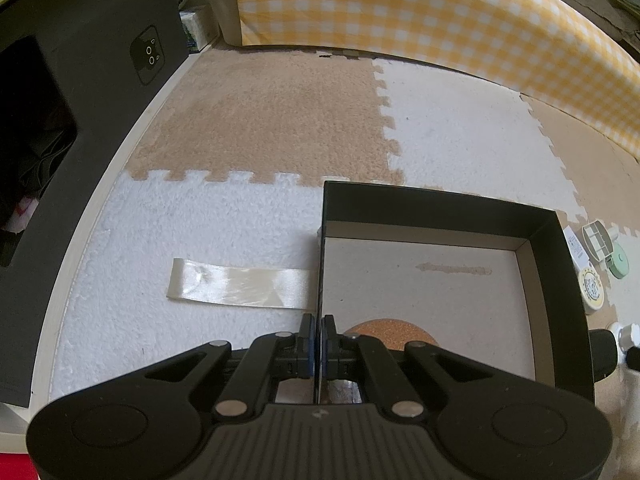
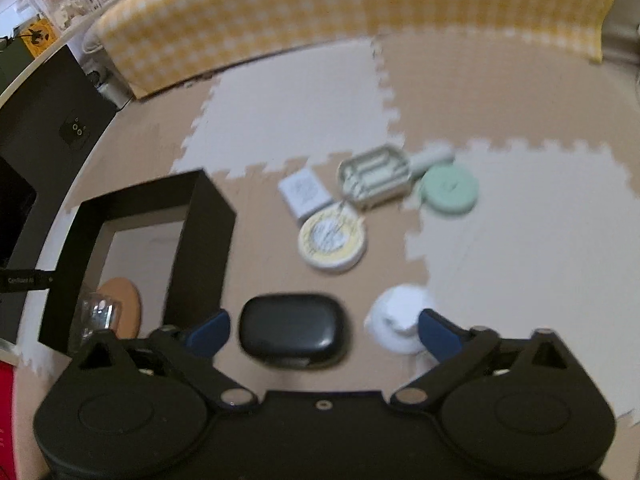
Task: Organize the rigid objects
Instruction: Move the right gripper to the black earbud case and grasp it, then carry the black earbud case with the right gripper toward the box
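On the floor mat (image 1: pixel 248 128), tan & white foam tiles w/ puzzle edges, sits an open black box (image 1: pixel 560 280) w/ a grey cardboard bottom. Left gripper (image 1: pixel 319 334) has its jaws pinched tight on the box's left wall, blue pads on either side of the thin edge. Inside the box, near corner: a round cork coaster (image 1: pixel 390 332), partly hidden by the gripper. A shiny cream ribbon (image 1: pixel 240 286) lies flat on the white tile, just left of the box, its right end at the wall.

Right gripper (image 2: pixel 324 330), view blurred: jaws wide, not gripping anything. Betw. them, on tan tile, a black rounded case (image 2: pixel 294 334) close to the left pad, & a white cap-like thing (image 2: pixel 400 316) up against the right pad; contact can't be judged in the blur. Box is just left of the case.

Further out on the mat, in a cluster: round yellow-rimmed tin (image 2: pixel 333 240), small white packet (image 2: pixel 306 194) touching it, a clear-lidded grey case (image 2: pixel 376 176), a mint green round disc (image 2: pixel 450 190). Yellow checked cloth (image 2: pixel 320 12) runs along the back.
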`<state>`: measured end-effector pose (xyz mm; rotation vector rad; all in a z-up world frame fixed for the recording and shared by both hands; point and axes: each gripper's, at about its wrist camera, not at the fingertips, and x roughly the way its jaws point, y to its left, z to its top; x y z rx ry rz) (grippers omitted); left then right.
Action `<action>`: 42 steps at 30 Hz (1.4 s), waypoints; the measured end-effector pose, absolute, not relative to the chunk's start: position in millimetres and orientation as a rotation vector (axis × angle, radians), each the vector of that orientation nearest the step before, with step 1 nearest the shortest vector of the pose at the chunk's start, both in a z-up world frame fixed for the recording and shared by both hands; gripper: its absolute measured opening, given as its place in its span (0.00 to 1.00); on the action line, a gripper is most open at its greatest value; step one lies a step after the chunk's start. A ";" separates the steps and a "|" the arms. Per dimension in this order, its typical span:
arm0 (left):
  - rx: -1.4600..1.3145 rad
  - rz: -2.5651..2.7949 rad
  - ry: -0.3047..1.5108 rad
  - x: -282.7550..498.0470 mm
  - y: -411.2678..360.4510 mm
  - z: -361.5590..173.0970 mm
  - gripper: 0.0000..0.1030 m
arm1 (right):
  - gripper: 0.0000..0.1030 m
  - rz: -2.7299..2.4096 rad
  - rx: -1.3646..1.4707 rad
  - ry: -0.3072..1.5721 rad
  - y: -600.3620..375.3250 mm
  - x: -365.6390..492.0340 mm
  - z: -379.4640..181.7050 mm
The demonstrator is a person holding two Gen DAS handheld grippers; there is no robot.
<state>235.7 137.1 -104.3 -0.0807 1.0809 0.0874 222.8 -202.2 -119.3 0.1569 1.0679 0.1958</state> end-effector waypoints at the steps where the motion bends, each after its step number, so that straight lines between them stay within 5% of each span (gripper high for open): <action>1: -0.081 0.087 1.082 235.6 137.1 -104.4 0.02 | 0.86 0.210 0.183 1.090 -199.7 224.0 -123.4; 5: -0.080 0.087 1.082 235.5 137.1 -104.5 0.02 | 0.79 0.239 0.254 1.127 -193.7 228.9 -132.5; 42: -0.073 0.084 1.081 234.8 135.0 -104.6 0.02 | 0.79 0.430 -0.149 1.154 -161.1 254.1 -146.3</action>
